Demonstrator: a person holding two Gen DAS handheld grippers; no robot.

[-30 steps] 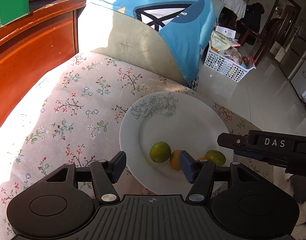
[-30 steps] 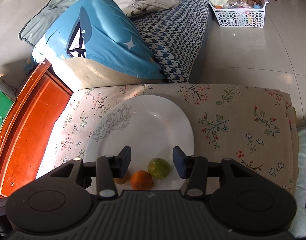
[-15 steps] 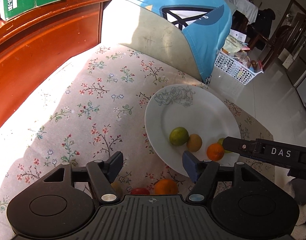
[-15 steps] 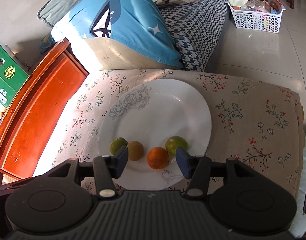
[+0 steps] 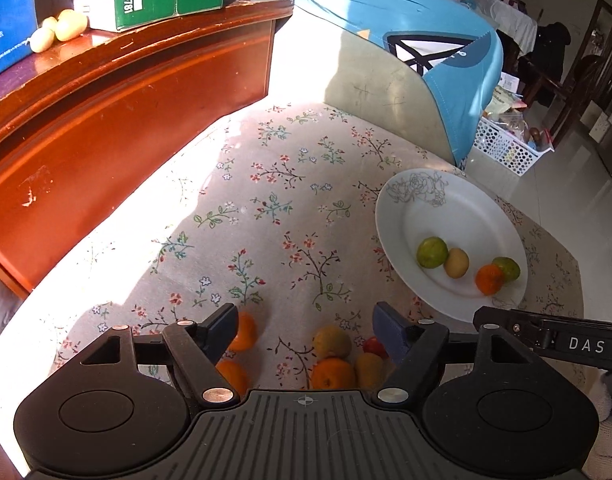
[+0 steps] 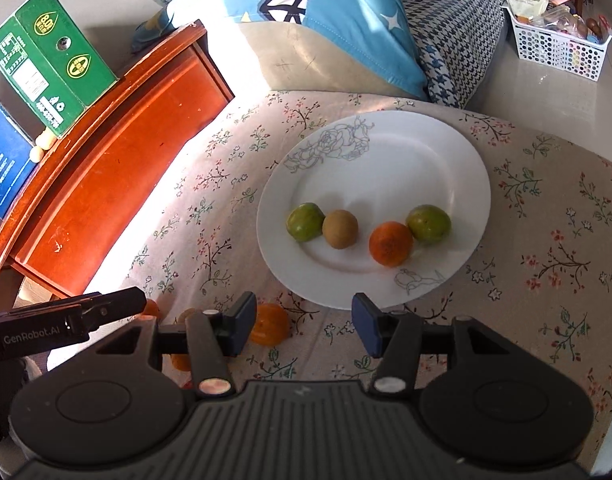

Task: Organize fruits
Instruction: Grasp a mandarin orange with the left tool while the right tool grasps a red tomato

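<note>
A white plate (image 6: pixel 386 168) on the flowered cloth holds a green citrus (image 6: pixel 305 222), a kiwi (image 6: pixel 340 229), an orange (image 6: pixel 390 243) and a second green citrus (image 6: pixel 428 224). My right gripper (image 6: pixel 303 322) hangs open and empty just short of the plate's near rim, with a loose orange (image 6: pixel 269 324) by its left finger. My left gripper (image 5: pixel 306 332) is left of the plate (image 5: pixel 446 208) and its jaws are opening. Below them lie a kiwi (image 5: pixel 332 342) and an orange (image 5: pixel 333 374), with nothing gripped. Another orange (image 5: pixel 245 332) lies behind the left finger.
A red-brown wooden cabinet (image 5: pixel 105 120) borders the cloth on the left, with a green box (image 6: pixel 45 60) and a blue box on top. A blue cushion (image 6: pixel 326 12) and a houndstooth sofa lie beyond the plate. A white basket (image 6: pixel 558 48) stands on the tiled floor.
Both grippers have drawn back from the plate. The left one swung left over the loose fruit on the cloth, and its jaws have spread wider.
</note>
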